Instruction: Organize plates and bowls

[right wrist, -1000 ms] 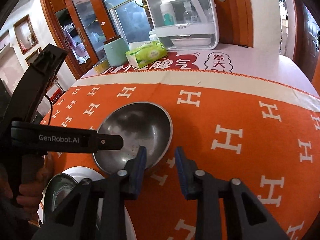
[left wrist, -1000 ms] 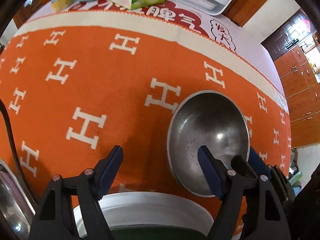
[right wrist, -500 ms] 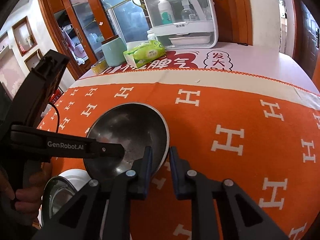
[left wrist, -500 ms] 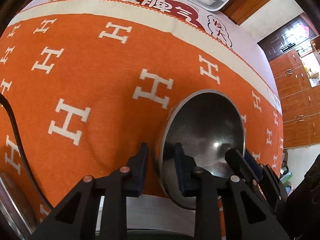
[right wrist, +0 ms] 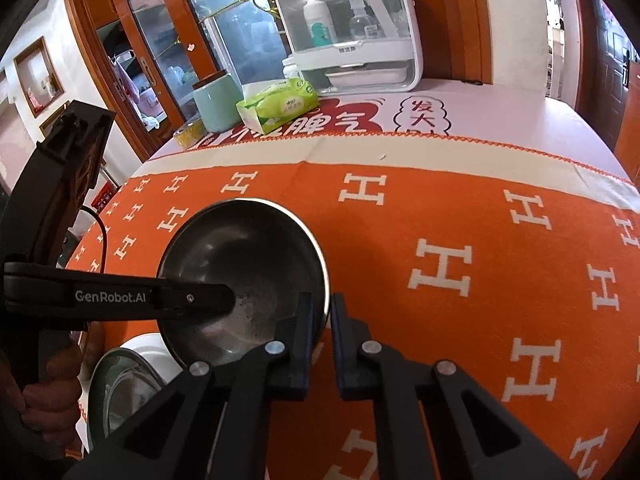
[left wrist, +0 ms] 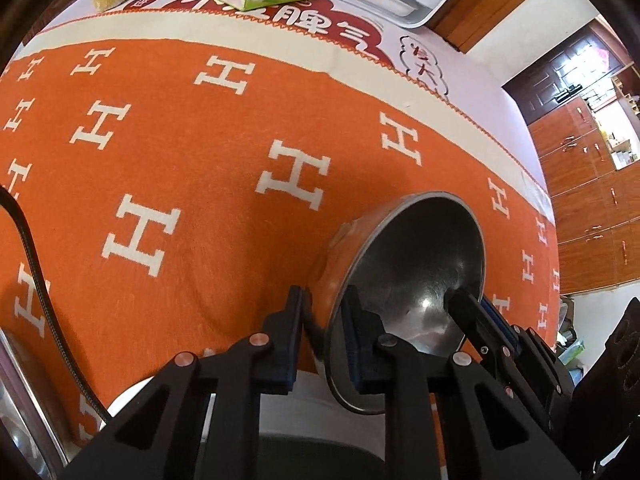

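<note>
A steel bowl stands tilted on the orange cloth, its mouth turned to the right in the left wrist view. My left gripper is closing on its near wall, one pad outside and one inside, both pressing. My right gripper is closing on the opposite rim of the same bowl, its pads tight against the thin edge. The left gripper's finger reaches into the bowl from the left. A white plate with a dark green dish on it lies just below the bowl.
Orange cloth with white H marks covers the table. At the back stand a mint cup, a green tissue pack and a white lidded case. A steel edge shows at lower left. A hand holds the left gripper.
Both grippers went from open to shut on opposite sides of the steel bowl. The bowl now tilts up off the cloth on the left gripper's side.
</note>
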The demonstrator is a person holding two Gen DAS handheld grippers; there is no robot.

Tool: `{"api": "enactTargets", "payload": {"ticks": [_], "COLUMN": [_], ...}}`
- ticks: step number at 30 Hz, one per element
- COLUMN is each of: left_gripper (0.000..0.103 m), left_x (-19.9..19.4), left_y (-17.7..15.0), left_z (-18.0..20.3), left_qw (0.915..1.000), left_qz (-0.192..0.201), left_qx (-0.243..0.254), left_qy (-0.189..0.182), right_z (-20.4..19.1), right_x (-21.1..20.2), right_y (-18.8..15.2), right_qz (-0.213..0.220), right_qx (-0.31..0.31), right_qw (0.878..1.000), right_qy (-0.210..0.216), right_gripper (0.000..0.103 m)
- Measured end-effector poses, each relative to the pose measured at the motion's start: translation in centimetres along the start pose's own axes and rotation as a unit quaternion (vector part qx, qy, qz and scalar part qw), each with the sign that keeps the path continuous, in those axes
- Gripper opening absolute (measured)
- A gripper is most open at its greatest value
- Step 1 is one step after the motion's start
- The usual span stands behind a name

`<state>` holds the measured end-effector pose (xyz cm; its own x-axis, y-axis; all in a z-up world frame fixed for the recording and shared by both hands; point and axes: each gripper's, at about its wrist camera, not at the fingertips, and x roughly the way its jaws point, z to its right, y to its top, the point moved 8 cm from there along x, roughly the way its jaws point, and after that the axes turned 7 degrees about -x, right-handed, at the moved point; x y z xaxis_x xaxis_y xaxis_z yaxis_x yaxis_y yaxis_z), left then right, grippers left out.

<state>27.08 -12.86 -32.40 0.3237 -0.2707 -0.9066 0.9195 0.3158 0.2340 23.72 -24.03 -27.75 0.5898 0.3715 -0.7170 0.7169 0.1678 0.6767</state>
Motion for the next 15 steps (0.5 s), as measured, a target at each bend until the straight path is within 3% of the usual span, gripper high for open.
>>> {"api": "enactTargets", "payload": {"ticks": [15], "left_gripper": [0.017], "left_x": [-4.7], "left_y": [-2.5], "left_z": [1.4], "left_qw": [0.9987], "left_qz": [0.026], "left_qx": [0.032], "left_qy": [-0.03], "right_z": [-1.5], "right_x": [-5.0], "right_y": [0.4], "right_qz": [0.04], "right_qx": [-0.019], "right_qw": [0.999], "right_qy": [-0.029], "right_gripper": [0.007]}}
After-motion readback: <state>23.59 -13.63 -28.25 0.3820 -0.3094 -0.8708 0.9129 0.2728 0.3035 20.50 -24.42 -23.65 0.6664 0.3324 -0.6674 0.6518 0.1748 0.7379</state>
